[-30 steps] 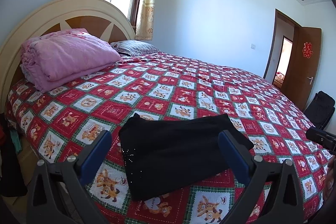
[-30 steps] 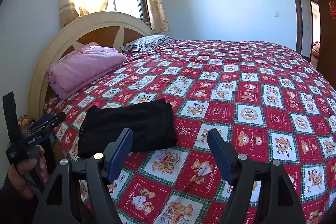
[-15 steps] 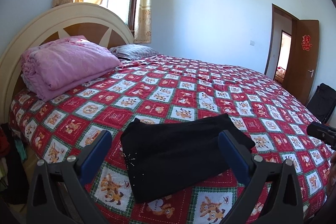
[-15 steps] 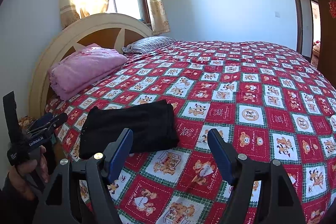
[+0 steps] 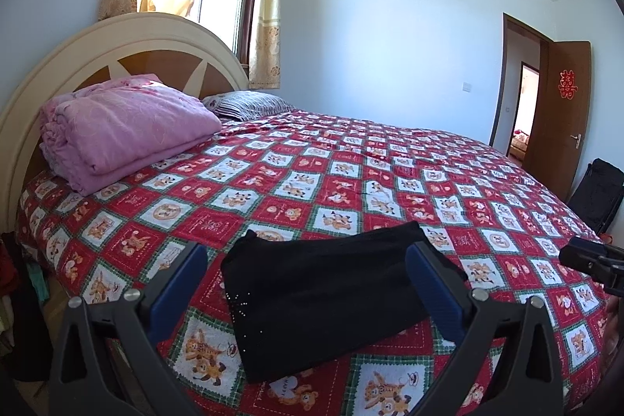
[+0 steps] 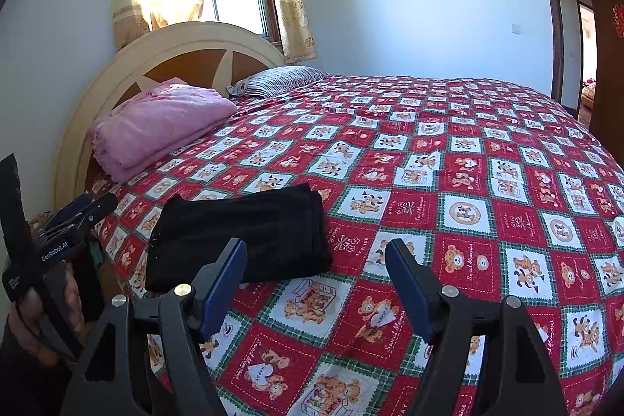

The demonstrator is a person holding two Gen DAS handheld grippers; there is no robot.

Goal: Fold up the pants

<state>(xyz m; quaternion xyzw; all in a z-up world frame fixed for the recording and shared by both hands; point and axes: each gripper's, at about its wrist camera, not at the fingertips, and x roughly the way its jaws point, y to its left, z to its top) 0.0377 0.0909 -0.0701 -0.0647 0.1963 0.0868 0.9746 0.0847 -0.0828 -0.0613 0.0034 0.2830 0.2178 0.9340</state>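
Observation:
The black pants (image 5: 323, 295) lie folded into a compact rectangle near the front edge of the bed; they also show in the right wrist view (image 6: 241, 236). My left gripper (image 5: 306, 289) is open and empty, held above and in front of the pants without touching them. My right gripper (image 6: 316, 283) is open and empty, above the bedspread to the right of the pants. The left gripper also shows at the left edge of the right wrist view (image 6: 74, 217).
A red patchwork bedspread (image 5: 351, 182) covers the bed. A folded pink blanket (image 5: 121, 131) and a striped pillow (image 5: 249, 104) lie by the cream headboard (image 5: 117, 41). A brown door (image 5: 561, 115) stands open at the right, with a black bag (image 5: 596, 197) beside it.
Both grippers have drawn back and tilted up slightly, so the pants sit a little lower in view. The pants have not moved and both grippers stay open.

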